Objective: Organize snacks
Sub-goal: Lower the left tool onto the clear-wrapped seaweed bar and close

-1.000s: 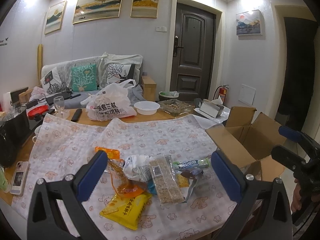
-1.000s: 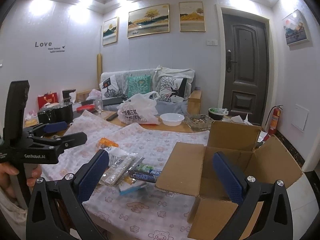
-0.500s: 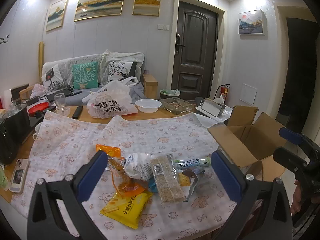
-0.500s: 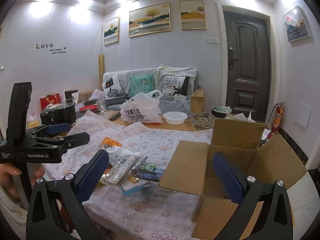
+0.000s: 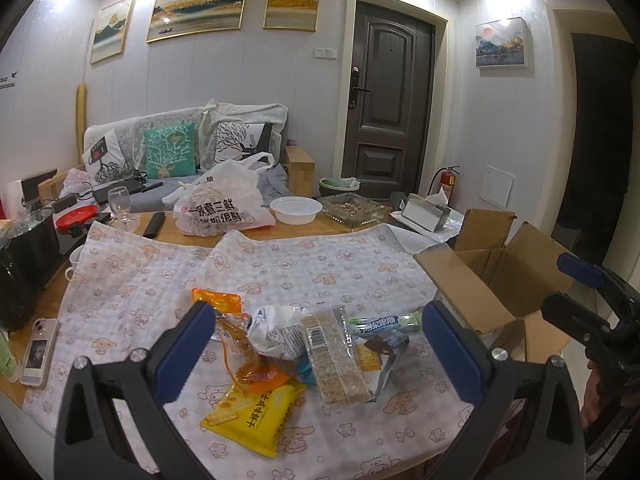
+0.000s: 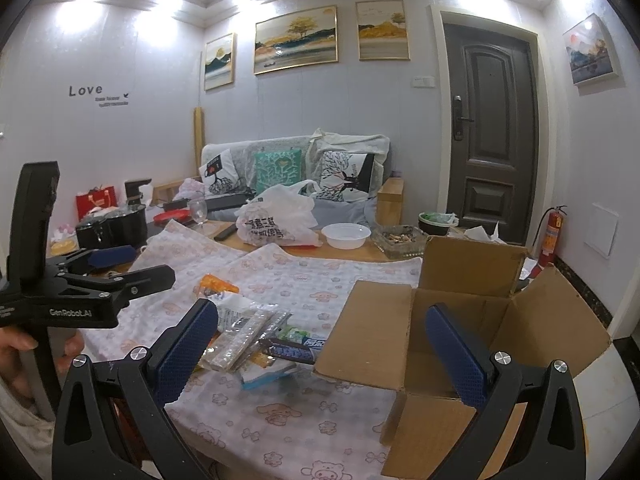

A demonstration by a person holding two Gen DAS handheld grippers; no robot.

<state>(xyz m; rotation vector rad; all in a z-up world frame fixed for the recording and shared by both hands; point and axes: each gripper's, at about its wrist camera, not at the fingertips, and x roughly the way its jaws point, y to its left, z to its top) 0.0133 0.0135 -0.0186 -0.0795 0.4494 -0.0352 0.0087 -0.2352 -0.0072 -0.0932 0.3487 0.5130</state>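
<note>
Looking through the left wrist view first, we find the left gripper (image 5: pixel 316 344) with its jaws wide apart and empty, poised above the snack pile (image 5: pixel 304 352) on the patterned tablecloth (image 5: pixel 280 264). The pile lies near the table's front edge, with the open cardboard box (image 5: pixel 500 280) just beside it to the right. The grain bar pack (image 5: pixel 334 356) sits on top, its long axis running roughly away from the camera, barcode end at the far side. We judge it light and fairly stiff, best pinched across its narrow width near the middle. The yellow cracker pack (image 5: pixel 256 408) lies lowest in the frame, tilted on a diagonal; the orange pouch (image 5: pixel 236 344) beside it looks soft and crinkly, likely slippery film. A green wrapped bar (image 5: pixel 384 322) points left to right toward the box. The right gripper (image 5: pixel 580 292) shows at the right edge, jaws apart.

Turning to the right wrist view, we find the right gripper (image 6: pixel 320 344) likewise spread open and holding nothing, positioned between pile and box. The box's flaps stand open and what shows of its interior appears empty. The snack pile lies left of the box, touching its nearest flap. The left gripper (image 6: pixel 128 264) is visible at left, jaws parted. We judge that no snack has yet been boxed.
</note>
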